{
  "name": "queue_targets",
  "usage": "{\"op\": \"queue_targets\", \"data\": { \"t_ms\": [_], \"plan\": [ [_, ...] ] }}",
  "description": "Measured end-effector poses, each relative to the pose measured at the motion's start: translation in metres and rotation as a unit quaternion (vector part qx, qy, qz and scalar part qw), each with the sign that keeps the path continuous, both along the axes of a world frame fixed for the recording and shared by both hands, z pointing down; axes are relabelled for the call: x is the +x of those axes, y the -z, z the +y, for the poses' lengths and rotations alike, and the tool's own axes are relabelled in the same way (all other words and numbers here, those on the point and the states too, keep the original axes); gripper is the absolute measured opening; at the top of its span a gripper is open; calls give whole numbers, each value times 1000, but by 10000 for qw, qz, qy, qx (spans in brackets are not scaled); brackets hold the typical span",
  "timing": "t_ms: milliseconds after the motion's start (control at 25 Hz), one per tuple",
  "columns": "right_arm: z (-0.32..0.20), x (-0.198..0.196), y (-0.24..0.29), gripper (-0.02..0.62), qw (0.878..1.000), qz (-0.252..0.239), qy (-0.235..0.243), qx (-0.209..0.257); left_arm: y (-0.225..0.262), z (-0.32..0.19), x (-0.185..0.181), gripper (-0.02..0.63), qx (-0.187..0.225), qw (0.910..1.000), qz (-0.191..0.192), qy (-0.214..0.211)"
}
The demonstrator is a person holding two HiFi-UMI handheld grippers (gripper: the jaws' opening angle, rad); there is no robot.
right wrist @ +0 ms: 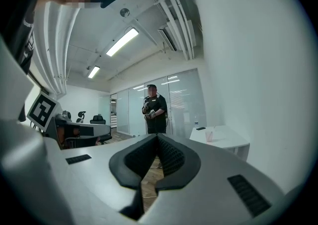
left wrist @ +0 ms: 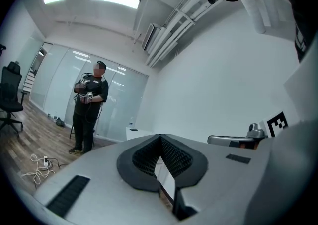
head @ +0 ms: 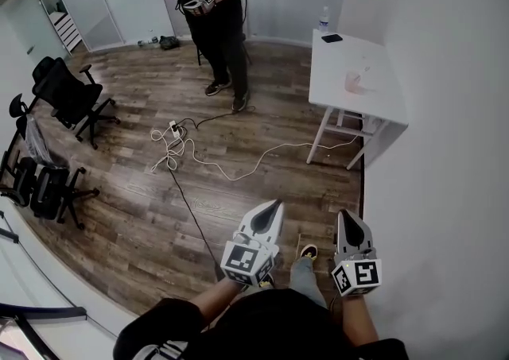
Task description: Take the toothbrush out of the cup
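Note:
A pink see-through cup (head: 353,81) stands on the small white table (head: 342,92) against the right wall, several steps ahead of me. A thin pale toothbrush (head: 364,71) leans out of it. The right gripper view shows the cup (right wrist: 209,135) as small and distant on that table (right wrist: 226,140). My left gripper (head: 275,206) and right gripper (head: 347,215) hang low in the head view, far short of the table. Both are shut with nothing between the jaws. The jaw tips meet in the left gripper view (left wrist: 160,137) and in the right gripper view (right wrist: 157,136).
A person (head: 215,17) holding grippers stands on the wood floor beyond the table. A dark phone (head: 332,38) and a bottle (head: 324,19) sit at the table's far end. Cables and a power strip (head: 172,129) cross the floor. Black office chairs (head: 70,98) stand at left.

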State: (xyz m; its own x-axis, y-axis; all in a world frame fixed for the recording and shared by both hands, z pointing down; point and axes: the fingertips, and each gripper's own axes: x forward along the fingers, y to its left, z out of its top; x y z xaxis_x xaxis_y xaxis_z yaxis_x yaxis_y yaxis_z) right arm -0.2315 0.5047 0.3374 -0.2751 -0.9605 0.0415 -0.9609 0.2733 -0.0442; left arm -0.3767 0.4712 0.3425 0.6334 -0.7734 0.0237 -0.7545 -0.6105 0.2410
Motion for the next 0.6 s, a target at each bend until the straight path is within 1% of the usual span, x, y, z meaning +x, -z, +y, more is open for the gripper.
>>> {"op": "queue_targets", "data": {
  "t_ms": [280, 480, 600],
  "plan": [
    [-32, 7, -11, 17, 9998, -148, 112, -21, 2, -34, 4, 18, 97, 9997, -27, 205],
    [-59, 34, -10, 17, 9997, -218, 56, 23, 3, -59, 27, 18, 91, 9997, -96, 222],
    [-90, 61, -4, 17, 9997, -243, 53, 90, 11, -88, 52, 18, 142, 9995, -115, 243]
  ]
}}
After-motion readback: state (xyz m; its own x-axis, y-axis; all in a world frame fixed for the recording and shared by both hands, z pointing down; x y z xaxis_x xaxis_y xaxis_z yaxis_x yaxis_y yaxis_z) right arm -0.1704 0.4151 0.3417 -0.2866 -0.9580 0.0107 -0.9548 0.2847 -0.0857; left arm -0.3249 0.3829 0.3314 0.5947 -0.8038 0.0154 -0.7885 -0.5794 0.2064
